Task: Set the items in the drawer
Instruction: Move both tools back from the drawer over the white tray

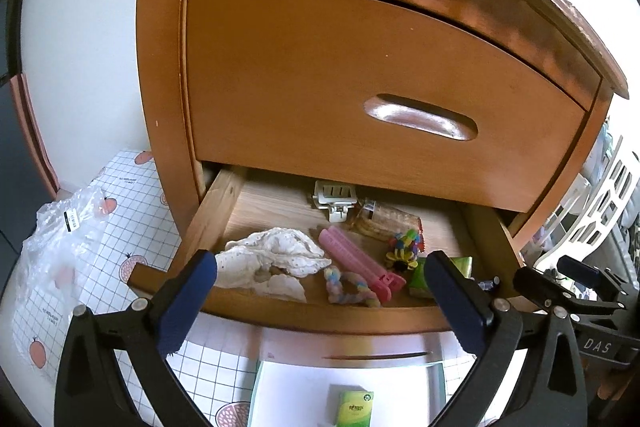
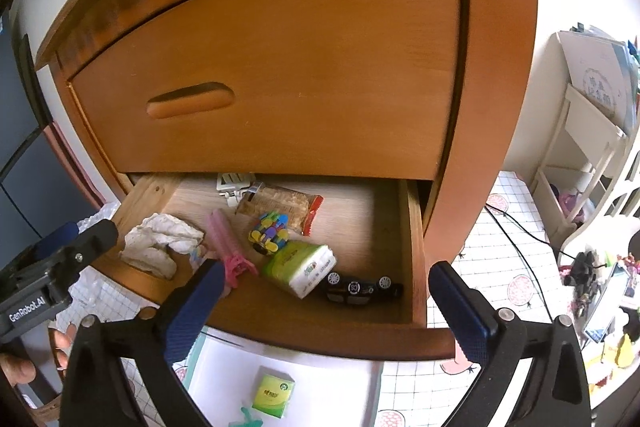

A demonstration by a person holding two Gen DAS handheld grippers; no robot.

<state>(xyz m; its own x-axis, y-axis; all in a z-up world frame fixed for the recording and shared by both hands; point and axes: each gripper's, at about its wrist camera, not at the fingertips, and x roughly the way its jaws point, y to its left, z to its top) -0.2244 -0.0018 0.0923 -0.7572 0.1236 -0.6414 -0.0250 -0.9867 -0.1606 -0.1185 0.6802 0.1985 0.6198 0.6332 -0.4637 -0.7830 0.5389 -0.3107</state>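
The lower drawer (image 1: 320,317) (image 2: 412,239) of a wooden cabinet stands pulled out. Inside lie a white cloth (image 1: 272,259) (image 2: 160,241), a pink clip (image 1: 356,263) (image 2: 230,247), a braided pastel rope (image 1: 348,287), a colourful toy (image 1: 404,247) (image 2: 270,231), a cracker pack (image 1: 384,219) (image 2: 280,205), a white clip (image 1: 334,197) (image 2: 234,185), a green tissue pack (image 1: 424,277) (image 2: 306,265) and a black toy car (image 2: 362,287). My left gripper (image 1: 320,283) hangs open over the drawer's front edge. My right gripper (image 2: 328,287) is open too, nothing between its fingers.
The closed upper drawer (image 1: 360,87) (image 2: 280,67) looms above. Below the drawer front a white tray (image 1: 280,387) holds a small green packet (image 1: 354,409) (image 2: 272,393). A crumpled plastic bag (image 1: 60,243) lies at left, white shelving (image 2: 580,147) at right. The floor has a checked mat (image 2: 500,247).
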